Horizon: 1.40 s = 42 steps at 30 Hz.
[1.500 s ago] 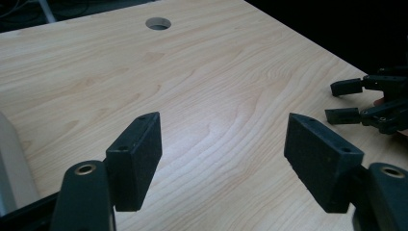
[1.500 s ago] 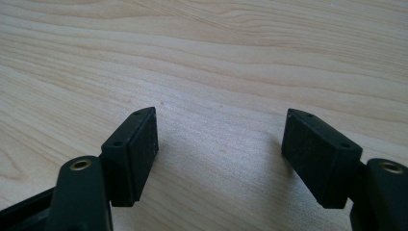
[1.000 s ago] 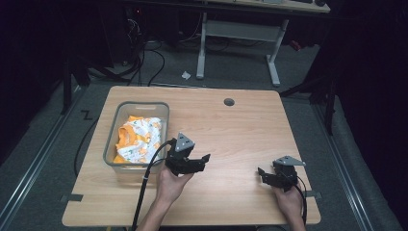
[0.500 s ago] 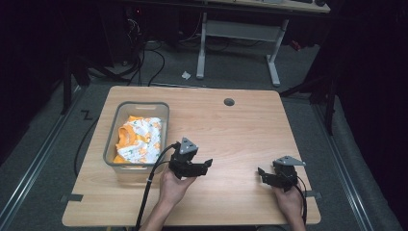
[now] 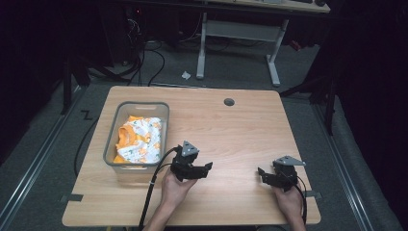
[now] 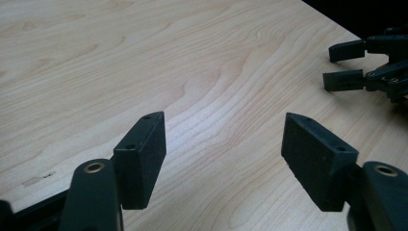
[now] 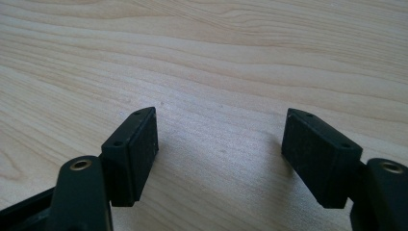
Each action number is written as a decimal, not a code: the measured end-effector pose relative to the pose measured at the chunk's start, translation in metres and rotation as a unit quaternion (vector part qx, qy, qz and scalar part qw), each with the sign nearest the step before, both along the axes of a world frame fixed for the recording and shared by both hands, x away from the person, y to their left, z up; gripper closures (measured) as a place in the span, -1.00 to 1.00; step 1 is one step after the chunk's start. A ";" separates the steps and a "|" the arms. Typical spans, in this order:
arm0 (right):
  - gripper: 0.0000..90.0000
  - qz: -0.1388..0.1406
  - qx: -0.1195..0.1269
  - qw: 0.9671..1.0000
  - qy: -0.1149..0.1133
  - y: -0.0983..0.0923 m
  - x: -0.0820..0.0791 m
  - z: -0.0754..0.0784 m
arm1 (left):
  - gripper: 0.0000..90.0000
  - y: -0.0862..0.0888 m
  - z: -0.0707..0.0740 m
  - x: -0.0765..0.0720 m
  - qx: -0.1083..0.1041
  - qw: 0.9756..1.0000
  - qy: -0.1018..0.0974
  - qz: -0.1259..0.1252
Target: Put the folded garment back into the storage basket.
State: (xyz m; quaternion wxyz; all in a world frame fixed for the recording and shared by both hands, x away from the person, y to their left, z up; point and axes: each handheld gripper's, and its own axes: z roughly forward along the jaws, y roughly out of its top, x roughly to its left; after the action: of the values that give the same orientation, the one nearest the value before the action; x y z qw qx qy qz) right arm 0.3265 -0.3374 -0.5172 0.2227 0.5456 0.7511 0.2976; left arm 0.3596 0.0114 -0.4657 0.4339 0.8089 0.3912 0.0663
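My left gripper [image 5: 208, 168] rests low over the wooden table [image 5: 240, 125] near its front middle, just right of a grey bin [image 5: 120, 163]. Its jaws point right and stand wide apart, open [image 6: 223, 144], with bare wood between them. Orange and white patterned cloth [image 5: 138, 138] lies bunched inside the bin. My right gripper [image 5: 261, 174] sits near the front right of the table, pointing left, also open [image 7: 219, 139] with nothing between its pads. In the left gripper view the right gripper [image 6: 344, 65] appears at the upper right.
A round cable hole [image 5: 229, 102] sits at the table's far edge. The left gripper's black cable [image 5: 149, 192] trails off the front edge. Behind the table stand a white desk frame [image 5: 235, 33], floor cables and a scrap of paper [image 5: 185, 75].
The left gripper has slid a little toward the front of the table and to the right, away from the bin. The right gripper has stayed put.
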 end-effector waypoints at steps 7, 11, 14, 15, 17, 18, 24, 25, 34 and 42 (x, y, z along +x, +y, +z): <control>-0.36 0.000 0.000 1.000 0.000 0.000 0.000 0.000 | -0.27 -0.002 -0.007 0.002 0.004 1.000 0.005 0.004; -0.36 0.000 0.000 1.000 0.000 0.000 0.000 0.000 | -0.27 -0.005 -0.010 0.001 0.019 1.000 0.001 0.004; -0.36 0.000 0.000 1.000 0.000 0.000 0.000 0.000 | -0.27 -0.007 -0.012 0.002 0.022 1.000 0.004 0.002; -0.36 0.000 0.000 1.000 0.000 0.000 0.000 0.000 | -0.27 -0.008 -0.013 0.001 0.022 1.000 0.004 0.001; -0.36 0.000 0.000 1.000 0.000 0.000 0.000 0.000 | -0.27 -0.010 -0.013 0.000 0.025 1.000 0.003 0.000; -0.36 0.000 0.000 1.000 0.000 0.000 0.000 0.000 | -0.27 -0.010 -0.014 0.000 0.027 1.000 0.001 0.000; -0.36 0.000 0.000 1.000 0.000 0.000 0.000 0.000 | -0.27 -0.009 -0.020 0.000 0.030 1.000 0.008 0.005; -0.36 0.000 0.000 1.000 0.000 0.000 0.000 0.000 | -0.27 -0.009 -0.022 0.000 0.029 0.999 0.010 0.007; -0.36 0.000 0.000 1.000 0.000 0.000 0.000 0.000 | -0.27 -0.008 -0.031 -0.002 0.037 0.999 0.015 0.013; -0.36 0.000 0.000 1.000 0.000 0.000 0.000 0.000 | -0.27 -0.008 -0.041 -0.002 0.054 0.998 0.013 0.023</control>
State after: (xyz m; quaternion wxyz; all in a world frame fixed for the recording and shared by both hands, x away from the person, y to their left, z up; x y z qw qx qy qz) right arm 0.3265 -0.3372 -0.5171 0.2228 0.5459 0.7508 0.2978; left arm 0.3579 0.0035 -0.5063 0.3829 0.8228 0.4109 0.0864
